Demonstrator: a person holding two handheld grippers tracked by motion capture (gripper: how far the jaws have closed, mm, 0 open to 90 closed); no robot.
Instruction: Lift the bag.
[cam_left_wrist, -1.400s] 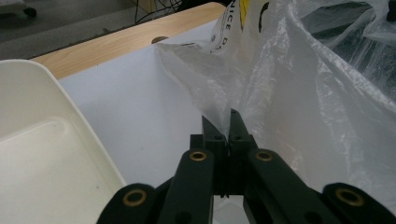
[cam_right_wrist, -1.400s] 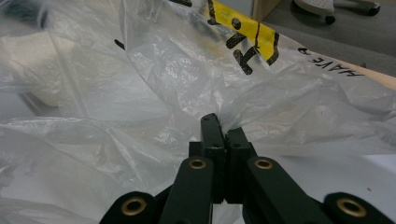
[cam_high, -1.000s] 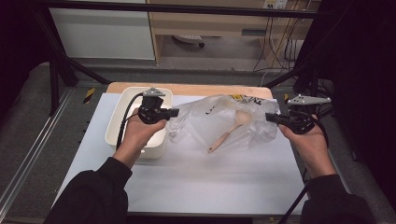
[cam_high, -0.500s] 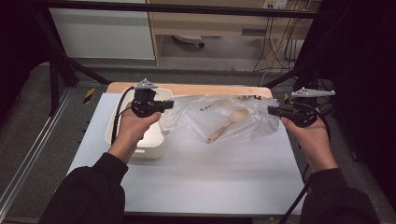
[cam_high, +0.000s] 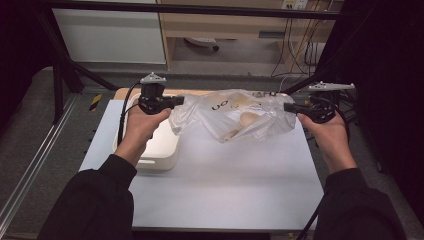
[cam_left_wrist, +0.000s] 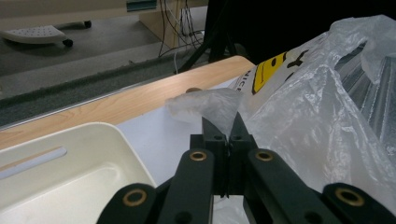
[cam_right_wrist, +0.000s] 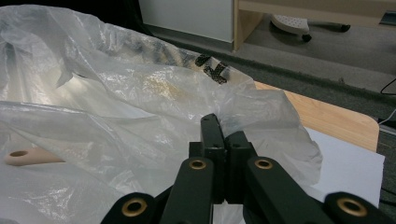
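Hanging between the two tools, the bag (cam_high: 235, 115) is clamped at one edge by the left gripper (cam_high: 176, 102) and at the other by the right gripper (cam_high: 289, 107). Thin film could slip or tear, dropping the wooden spoon (cam_high: 242, 125) inside; the tray (cam_high: 160, 150) lies below the left one.

A lab or test room set up for recording

A white table (cam_high: 220, 190) stands inside a black metal frame (cam_high: 65, 70) on grey carpet; behind it are a wooden desk (cam_high: 235, 25), bundled cables (cam_high: 295, 55) and an office chair base (cam_high: 202, 43).
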